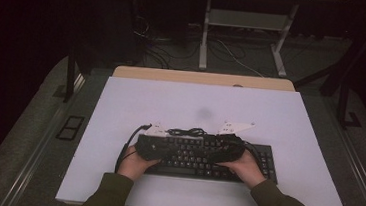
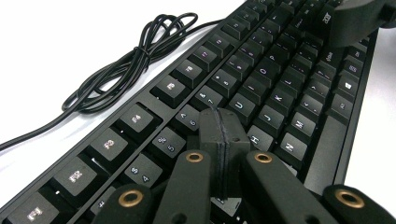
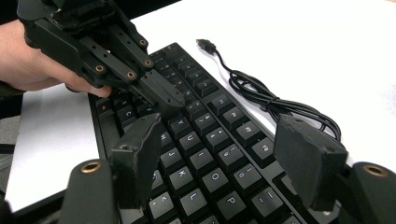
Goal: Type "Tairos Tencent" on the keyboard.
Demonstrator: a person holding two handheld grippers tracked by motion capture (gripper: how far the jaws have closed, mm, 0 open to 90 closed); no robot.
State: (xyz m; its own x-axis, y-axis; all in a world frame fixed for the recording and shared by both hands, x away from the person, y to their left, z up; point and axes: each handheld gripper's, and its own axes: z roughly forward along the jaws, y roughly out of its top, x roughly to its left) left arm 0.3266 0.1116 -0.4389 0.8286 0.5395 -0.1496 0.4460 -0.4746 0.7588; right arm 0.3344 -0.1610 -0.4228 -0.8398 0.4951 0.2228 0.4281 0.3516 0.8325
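A black keyboard [image 1: 191, 161] lies on the white table top [image 1: 196, 101], near its front edge. Its black cable [image 1: 188, 131] is coiled just behind it, with the USB plug [image 3: 205, 45] loose on the table. My left gripper [image 2: 222, 126] is shut with nothing between its jaws, its tip low over the keys around the 6 and Y of the keyboard [image 2: 280, 70]. In the high view the left gripper [image 1: 154, 148] is over the keyboard's left part. My right gripper [image 3: 224, 149] is open above the middle letter keys, with the left gripper [image 3: 161, 93] ahead of it. The right gripper [image 1: 227, 146] hovers right of centre.
The cable coil [image 2: 135, 60] lies on the table beside the function-key row. A wooden desk edge [image 1: 203, 78] runs behind the white top. Beyond it are metal desk legs [image 1: 205, 39] and loose cables on the dark floor [image 1: 165, 51].
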